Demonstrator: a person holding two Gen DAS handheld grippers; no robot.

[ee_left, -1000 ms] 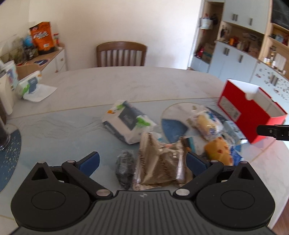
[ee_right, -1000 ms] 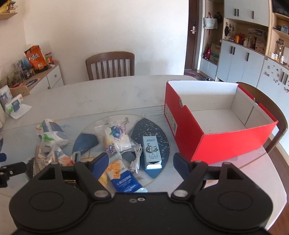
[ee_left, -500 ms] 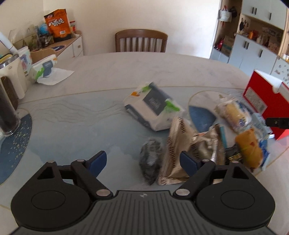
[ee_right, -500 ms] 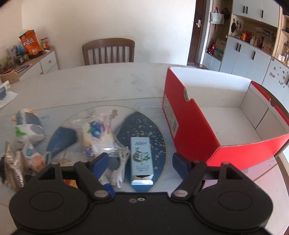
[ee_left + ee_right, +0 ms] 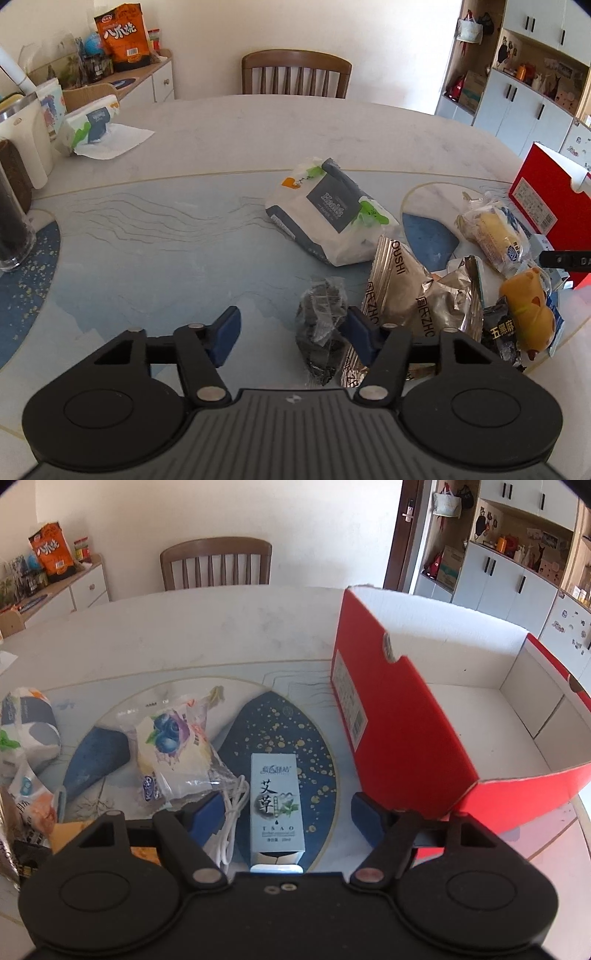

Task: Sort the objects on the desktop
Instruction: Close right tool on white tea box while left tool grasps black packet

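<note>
The left gripper (image 5: 291, 334) is closing around a crinkly black packet (image 5: 320, 328), not yet pinching; the right gripper (image 5: 284, 818), jaws apart and narrowing, is straddling a slim cardboard carton (image 5: 276, 805).

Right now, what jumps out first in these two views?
The big red box dominates the right wrist view, open-topped and empty, standing right of the pale carton that lies between the right gripper's closing jaws. In the left wrist view, a heap of snack packets crowds the table's near right, the left gripper closing around a small black packet.
</note>
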